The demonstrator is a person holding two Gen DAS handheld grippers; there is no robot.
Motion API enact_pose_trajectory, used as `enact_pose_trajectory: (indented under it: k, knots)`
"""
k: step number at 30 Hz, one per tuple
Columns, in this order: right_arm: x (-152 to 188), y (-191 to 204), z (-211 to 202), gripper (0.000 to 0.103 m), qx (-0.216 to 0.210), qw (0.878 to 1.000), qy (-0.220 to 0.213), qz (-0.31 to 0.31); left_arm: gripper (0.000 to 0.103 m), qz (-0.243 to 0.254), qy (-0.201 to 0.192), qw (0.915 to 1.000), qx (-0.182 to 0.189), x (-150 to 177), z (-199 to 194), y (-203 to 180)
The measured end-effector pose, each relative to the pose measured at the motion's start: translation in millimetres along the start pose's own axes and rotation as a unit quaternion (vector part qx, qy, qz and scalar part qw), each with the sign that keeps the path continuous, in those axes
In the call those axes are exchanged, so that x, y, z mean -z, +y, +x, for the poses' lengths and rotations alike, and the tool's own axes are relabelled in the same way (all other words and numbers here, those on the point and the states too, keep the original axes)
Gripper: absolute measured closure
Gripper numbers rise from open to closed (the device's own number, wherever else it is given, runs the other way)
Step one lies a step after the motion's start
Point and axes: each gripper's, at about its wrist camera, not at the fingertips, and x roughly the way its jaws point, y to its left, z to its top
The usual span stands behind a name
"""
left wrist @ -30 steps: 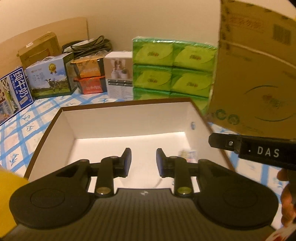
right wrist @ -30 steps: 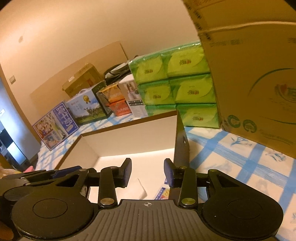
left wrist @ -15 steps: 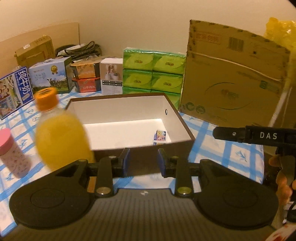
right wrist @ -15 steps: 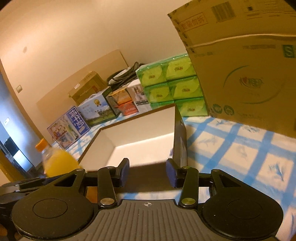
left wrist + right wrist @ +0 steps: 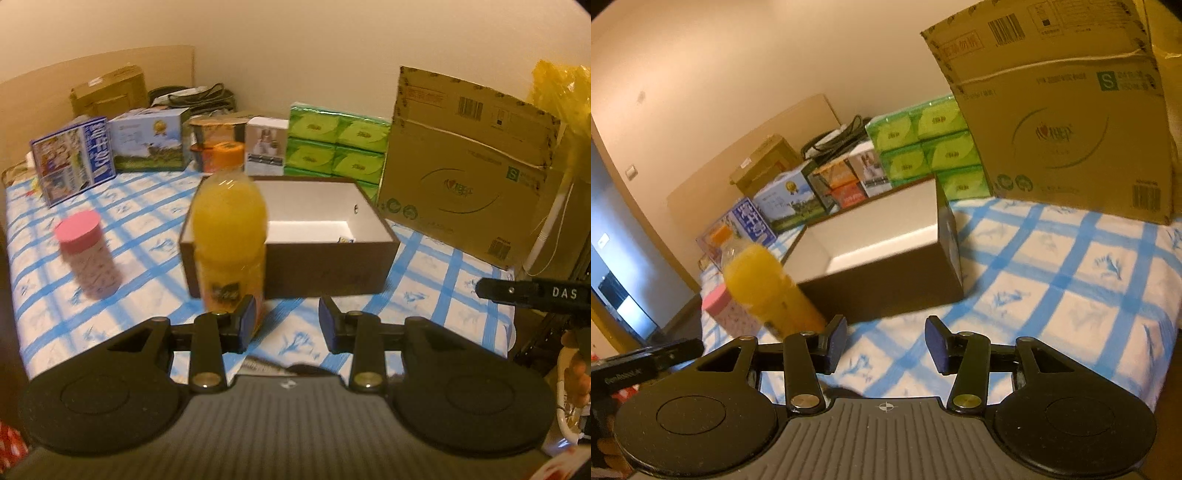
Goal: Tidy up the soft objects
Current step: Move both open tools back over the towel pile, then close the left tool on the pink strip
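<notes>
A brown box with a white inside (image 5: 325, 266) stands open on the blue-checked cloth; it also shows in the right wrist view (image 5: 886, 284). A small colourful packet (image 5: 346, 240) lies in its near right corner. An orange juice bottle (image 5: 229, 236) stands in front of the box's left corner, seen too in the right wrist view (image 5: 764, 288). My left gripper (image 5: 286, 325) is open and empty, held back from the box above the cloth. My right gripper (image 5: 885, 345) is open and empty, to the right of the bottle.
A pink-lidded jar (image 5: 88, 254) stands left of the bottle. Green tissue packs (image 5: 336, 144), a big cardboard carton (image 5: 465, 162), and milk and snack boxes (image 5: 147, 144) line the back. The table's right edge (image 5: 511, 317) is near. A yellow bag (image 5: 561, 96) hangs at the far right.
Both grippers have pulled back and away from inside the box. The bottle and pink jar have come into view. Both jaws stay open.
</notes>
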Motion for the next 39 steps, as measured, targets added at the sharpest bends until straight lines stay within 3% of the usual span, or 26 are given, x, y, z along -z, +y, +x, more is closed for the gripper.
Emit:
enact_pose_trajectory:
  k: [9, 20, 39]
  knots:
    - [50, 15, -13, 0.050, 0.001, 0.999, 0.041, -0.027, 0.069, -0.006, 0.029, 0.9993, -0.025, 42, -33, 21]
    - [113, 24, -17, 0.049, 0.028, 0.992, 0.101, -0.070, 0.069, -0.001, 0.114, 0.9934, 0.002, 97, -24, 4]
    - [135, 28, -24, 0.049, 0.039, 0.991, 0.101, -0.082, 0.069, 0.011, 0.162, 0.9864, 0.024, 131, -14, -14]
